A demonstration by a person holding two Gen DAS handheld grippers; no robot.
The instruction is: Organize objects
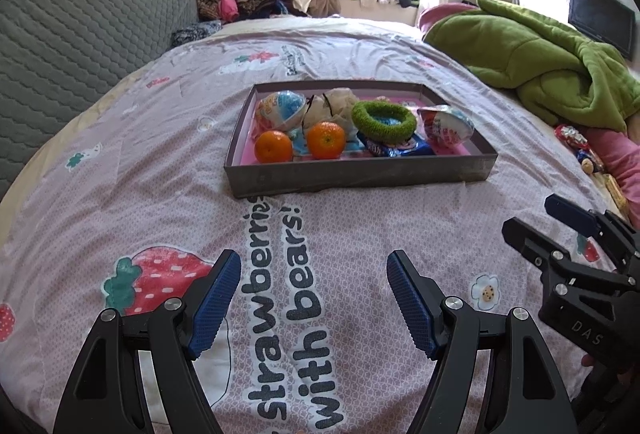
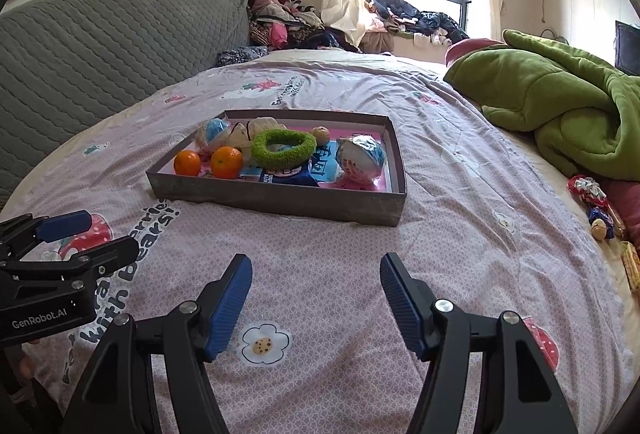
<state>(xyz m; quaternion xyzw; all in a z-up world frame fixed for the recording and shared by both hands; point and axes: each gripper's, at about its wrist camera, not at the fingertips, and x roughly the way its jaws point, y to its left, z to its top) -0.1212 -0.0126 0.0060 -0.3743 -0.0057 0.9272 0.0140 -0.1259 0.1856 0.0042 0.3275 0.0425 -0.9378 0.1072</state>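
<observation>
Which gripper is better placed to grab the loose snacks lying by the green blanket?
Right, probably. The loose snacks lie on the right gripper's side; the left gripper would have to cross it. Both are open and empty.

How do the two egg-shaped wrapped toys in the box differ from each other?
The left egg sits at the box's far left corner, behind the oranges; the right egg lies toward the right wall with bare floor around it. The left egg is partly hidden by its neighbours; the right egg shows almost whole. Both have shiny blue, white and red wrappers and lie on their sides.
</observation>
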